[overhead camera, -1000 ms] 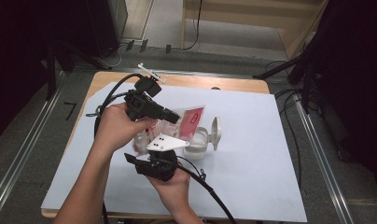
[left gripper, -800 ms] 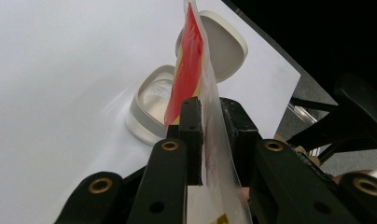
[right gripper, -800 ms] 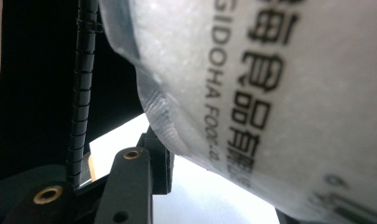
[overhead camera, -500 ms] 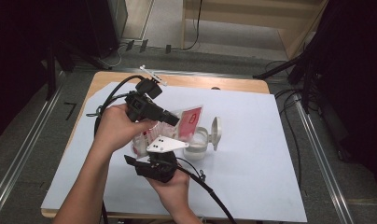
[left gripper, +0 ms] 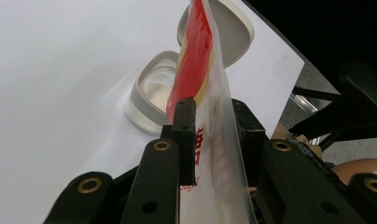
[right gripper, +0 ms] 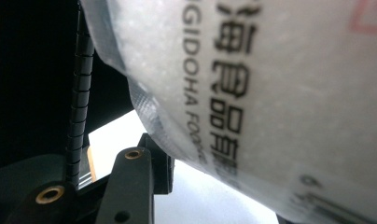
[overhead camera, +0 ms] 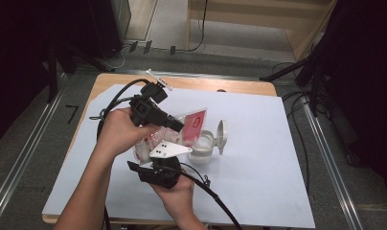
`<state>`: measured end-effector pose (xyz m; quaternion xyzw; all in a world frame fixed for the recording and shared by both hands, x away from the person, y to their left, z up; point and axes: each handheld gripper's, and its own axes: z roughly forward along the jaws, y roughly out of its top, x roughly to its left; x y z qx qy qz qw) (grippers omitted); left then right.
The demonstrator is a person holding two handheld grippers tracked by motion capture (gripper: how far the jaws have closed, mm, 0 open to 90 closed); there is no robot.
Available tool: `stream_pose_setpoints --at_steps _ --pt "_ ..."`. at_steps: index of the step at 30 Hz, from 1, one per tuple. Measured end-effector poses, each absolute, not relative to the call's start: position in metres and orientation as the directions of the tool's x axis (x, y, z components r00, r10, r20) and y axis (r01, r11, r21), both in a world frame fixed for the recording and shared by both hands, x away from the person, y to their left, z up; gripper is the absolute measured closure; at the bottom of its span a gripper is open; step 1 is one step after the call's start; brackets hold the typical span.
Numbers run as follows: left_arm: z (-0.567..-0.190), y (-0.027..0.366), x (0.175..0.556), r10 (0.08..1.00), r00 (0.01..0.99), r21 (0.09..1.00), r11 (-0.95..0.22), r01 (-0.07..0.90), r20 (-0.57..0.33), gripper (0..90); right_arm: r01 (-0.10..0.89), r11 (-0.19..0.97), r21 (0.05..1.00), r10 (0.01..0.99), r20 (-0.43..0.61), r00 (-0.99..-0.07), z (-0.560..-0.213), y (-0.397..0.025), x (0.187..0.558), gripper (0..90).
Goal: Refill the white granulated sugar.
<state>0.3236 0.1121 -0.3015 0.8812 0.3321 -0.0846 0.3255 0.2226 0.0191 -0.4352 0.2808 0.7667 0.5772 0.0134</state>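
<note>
White paper (overhead camera: pixel 258 143) covered the table. Over the open white jar (overhead camera: pixel 203 146), the left gripper (left gripper: pixel 213 140) clamped a tilted red-and-clear bag (overhead camera: pixel 191 125). Whether the right gripper (overhead camera: pixel 158 168) gripped the bag was unclear.

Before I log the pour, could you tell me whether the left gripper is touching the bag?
Touching: in the left gripper view, the left gripper has both jaws pressed against the bag.

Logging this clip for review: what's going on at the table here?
A person works two hand-held grippers on a clear plastic pouch with a red label. The left gripper is clamped on the pouch, tilting its red end over an open white container with a flip lid. The right gripper is at the pouch's lower end; its grip is unclear.
</note>
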Motion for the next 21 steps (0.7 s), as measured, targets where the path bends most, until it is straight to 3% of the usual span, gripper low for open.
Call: stream_pose_setpoints --at_steps 21 --pt "-0.309 0.104 0.323 0.528 0.776 0.477 -0.613 0.63 -0.345 75.6 0.43 0.212 0.878 0.427 0.313 -0.848 -0.453 0.022 0.221 60.5"
